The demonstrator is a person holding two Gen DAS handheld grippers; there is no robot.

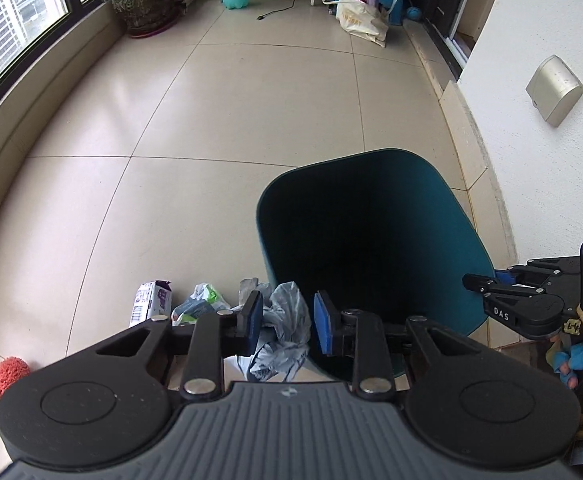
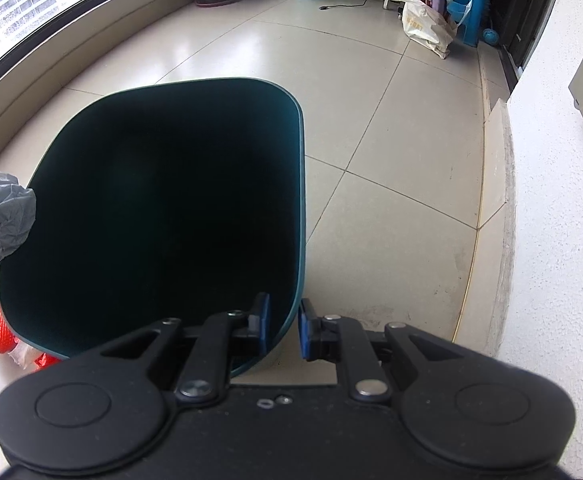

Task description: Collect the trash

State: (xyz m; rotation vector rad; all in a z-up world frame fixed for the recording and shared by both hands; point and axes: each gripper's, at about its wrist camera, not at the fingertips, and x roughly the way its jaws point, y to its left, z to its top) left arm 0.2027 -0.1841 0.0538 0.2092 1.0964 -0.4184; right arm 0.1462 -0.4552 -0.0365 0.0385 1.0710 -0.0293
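**Left wrist view: grey bag held beside teal bin**

Left gripper (image 1: 282,322), lower centre: jaws narrowed on a crumpled grey plastic bag (image 1: 287,316), pads pressing its sides.
Teal bin (image 1: 467,240), just right of the bag: open mouth, dark inside.
Floor litter, lower left: milk carton (image 1: 151,302), green-white wrapper (image 1: 205,300), red scrap (image 1: 9,372).
Right gripper (image 2: 284,330), lower centre of right wrist view: nearly closed, clamped across the bin's rim.
Far end, top: plant pot (image 1: 147,4), tote bag (image 1: 361,16).
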